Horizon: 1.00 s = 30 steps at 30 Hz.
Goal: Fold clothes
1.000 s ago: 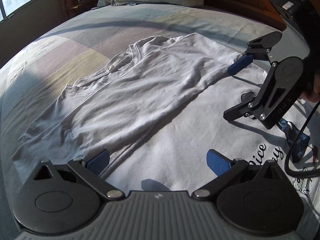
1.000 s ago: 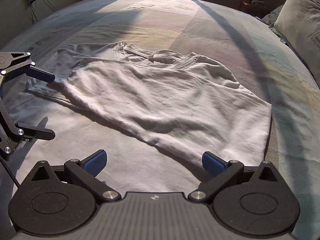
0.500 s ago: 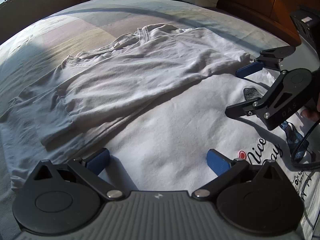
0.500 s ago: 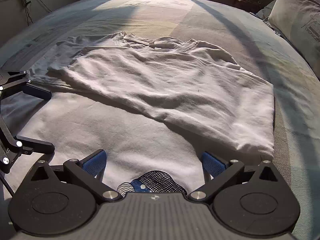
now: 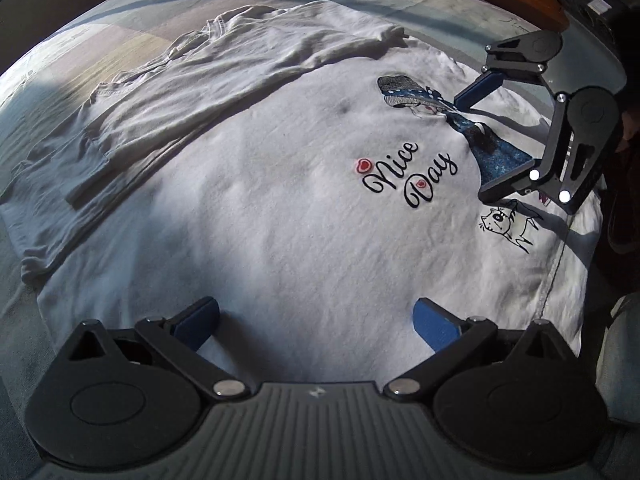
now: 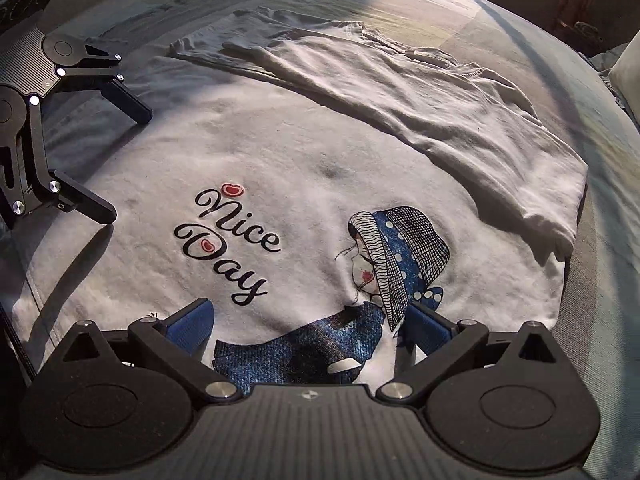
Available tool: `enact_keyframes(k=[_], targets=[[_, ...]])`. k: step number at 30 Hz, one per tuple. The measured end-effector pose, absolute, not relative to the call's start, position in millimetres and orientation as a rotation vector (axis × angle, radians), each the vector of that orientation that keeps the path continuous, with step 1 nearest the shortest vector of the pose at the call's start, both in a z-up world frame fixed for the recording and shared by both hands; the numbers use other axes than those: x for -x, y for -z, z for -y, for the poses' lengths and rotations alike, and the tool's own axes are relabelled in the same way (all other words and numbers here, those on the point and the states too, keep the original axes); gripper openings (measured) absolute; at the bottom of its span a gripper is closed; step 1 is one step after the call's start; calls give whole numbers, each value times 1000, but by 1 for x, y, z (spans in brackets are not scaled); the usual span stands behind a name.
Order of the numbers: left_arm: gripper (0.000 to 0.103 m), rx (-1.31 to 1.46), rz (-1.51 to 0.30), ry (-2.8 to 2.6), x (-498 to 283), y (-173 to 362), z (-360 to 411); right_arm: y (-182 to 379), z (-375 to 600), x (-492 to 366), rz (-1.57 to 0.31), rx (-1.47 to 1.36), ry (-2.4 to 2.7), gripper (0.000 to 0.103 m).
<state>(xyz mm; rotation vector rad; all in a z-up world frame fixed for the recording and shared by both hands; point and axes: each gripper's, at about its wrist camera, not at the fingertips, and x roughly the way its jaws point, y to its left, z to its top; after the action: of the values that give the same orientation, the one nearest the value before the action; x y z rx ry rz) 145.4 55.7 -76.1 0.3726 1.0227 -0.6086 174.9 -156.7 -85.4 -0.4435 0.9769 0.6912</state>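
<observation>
Broadly, a bed is seen to carry a white T-shirt spread flat with its print upward, one long side already laid over the body as a folded band running from the collar end to the hem end. The shirt's long axis is judged to run across in front of both tools, so the unfolded near edge lies closest to them. The left gripper is held with its jaws wide apart and nothing between them, low over the plain cloth beside the "Nice Day" lettering. The right gripper is likewise spread and empty, set over the printed girl in a hat (its blue pads straddle the dark part of the print). Each end of the near edge is nearer to one tool, so a two-handed pinch and a lift away toward the band seems called for next.
</observation>
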Motion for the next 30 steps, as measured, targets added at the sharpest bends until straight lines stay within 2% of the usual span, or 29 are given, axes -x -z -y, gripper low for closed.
enact_keyframes(k=[4,9,13,18,25,30], targets=[[102,-553,-938,756,-103,69,-40,77,164,-154,-996,477,-678,103],[102,-553,-993,838,-81,76,-34,81,166,-127,-1020,556,-783,103],[102,-541,-948,767,-93,68,-39,77,171,-130,-1027,557,-745,103],[102,-520,-904,692,-121,66,-38,68,157,-150,-941,513,-744,103],[103,-335,-1007,649,-156,80,-48,83,150,-173,-991,435,-647,103],[103,-361,-1014,661,-153,81,-48,88,161,-163,-991,369,-569,103]])
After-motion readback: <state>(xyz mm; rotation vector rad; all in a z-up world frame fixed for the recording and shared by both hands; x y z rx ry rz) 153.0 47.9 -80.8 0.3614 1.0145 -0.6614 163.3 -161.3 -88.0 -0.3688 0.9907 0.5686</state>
